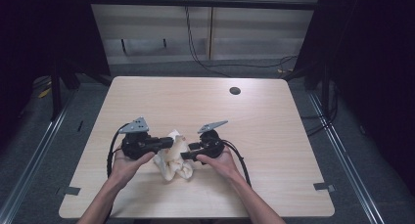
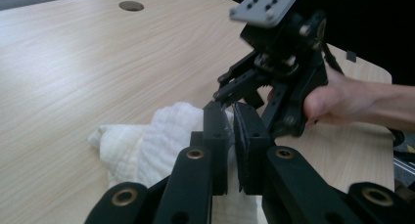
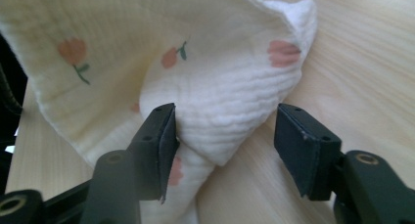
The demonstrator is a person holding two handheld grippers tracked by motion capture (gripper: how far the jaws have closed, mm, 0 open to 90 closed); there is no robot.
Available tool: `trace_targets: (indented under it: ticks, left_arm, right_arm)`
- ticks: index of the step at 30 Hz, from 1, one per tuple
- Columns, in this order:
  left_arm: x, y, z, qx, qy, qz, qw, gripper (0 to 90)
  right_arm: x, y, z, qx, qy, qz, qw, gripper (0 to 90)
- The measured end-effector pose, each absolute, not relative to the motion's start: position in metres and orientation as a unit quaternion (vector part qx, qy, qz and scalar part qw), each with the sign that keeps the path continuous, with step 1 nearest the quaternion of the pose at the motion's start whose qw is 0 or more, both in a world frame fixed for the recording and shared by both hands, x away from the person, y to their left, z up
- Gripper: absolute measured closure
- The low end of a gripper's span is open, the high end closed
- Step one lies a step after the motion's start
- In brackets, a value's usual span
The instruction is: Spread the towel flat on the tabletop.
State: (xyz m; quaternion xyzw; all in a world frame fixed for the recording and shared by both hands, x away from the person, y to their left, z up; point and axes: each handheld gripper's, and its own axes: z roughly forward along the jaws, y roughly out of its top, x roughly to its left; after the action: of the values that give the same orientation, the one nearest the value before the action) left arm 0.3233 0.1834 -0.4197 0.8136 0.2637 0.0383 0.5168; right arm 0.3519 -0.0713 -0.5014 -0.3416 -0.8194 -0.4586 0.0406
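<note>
Centrally, near the front edge of a pale wooden table (image 1: pixel 147 97), a crumpled cream muslin cloth (image 1: pixel 173 158) printed with small pink tulips is seen lying between two hand-held grippers. One fold of the cloth is pinched by the left gripper (image 1: pixel 169 143), whose jaws are seen in the left gripper view closed almost together with a thin layer of fabric caught between the pads, the rest of the cloth being heaped on the table just to their left. The right gripper (image 1: pixel 188 153) is held against the cloth's other side; in the right gripper view its jaws are spread wide, a rounded fold of the cloth (image 3: pixel 220 106) is placed between them, one pad is touched by the fabric and the other is left clear of it, so nothing is gripped there. Each gripper is carried in one of the person's hands, the left hand (image 1: pixel 128 161) and the right hand (image 1: pixel 218 161) being rested low over the table, with black cables trailed back along the forearms. A round cable hole (image 1: pixel 235 91) is set in the far right part of the table, well apart from the cloth.
</note>
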Motion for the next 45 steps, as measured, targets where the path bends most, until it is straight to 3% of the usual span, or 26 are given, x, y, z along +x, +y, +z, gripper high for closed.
trace_targets:
  ticks: [4,10,12,17,27,30,35,38,45]
  left_arm:
    - [0.322,0.186,-0.418,0.812,0.260,0.041,0.521,85.1]
    - [0.321,0.190,-0.416,0.817,0.262,0.055,0.511,85.3]
    - [0.321,0.194,-0.415,0.813,0.269,0.060,0.514,85.5]
    - [0.323,0.203,-0.413,0.799,0.287,0.073,0.524,85.7]
    - [0.325,0.185,-0.410,0.788,0.289,0.081,0.538,85.7]
    - [0.326,0.181,-0.420,0.799,0.291,0.075,0.521,85.7]
    - [0.331,0.175,-0.445,0.824,0.300,0.062,0.476,85.7]
    - [0.332,0.178,-0.448,0.826,0.304,0.061,0.470,85.7]
    - [0.330,0.187,-0.454,0.831,0.306,0.061,0.460,85.6]
  right_arm:
    - [0.353,-0.061,-0.508,-0.336,-0.824,-0.455,0.042,48.8]
    - [0.350,-0.051,-0.510,-0.317,-0.827,-0.463,0.040,81.0]
    - [0.349,-0.055,-0.504,-0.320,-0.828,-0.460,0.028,82.4]
    - [0.346,-0.077,-0.481,-0.327,-0.825,-0.461,-0.005,82.8]
    - [0.317,-0.127,-0.389,-0.303,-0.833,-0.446,-0.122,81.9]
    - [0.308,-0.127,-0.393,-0.297,-0.843,-0.429,-0.129,80.1]
    - [0.299,-0.120,-0.449,-0.300,-0.863,-0.400,-0.073,73.1]
    - [0.297,-0.120,-0.455,-0.303,-0.857,-0.413,-0.059,68.5]
    - [0.303,-0.147,-0.448,-0.329,-0.840,-0.426,-0.072,64.9]
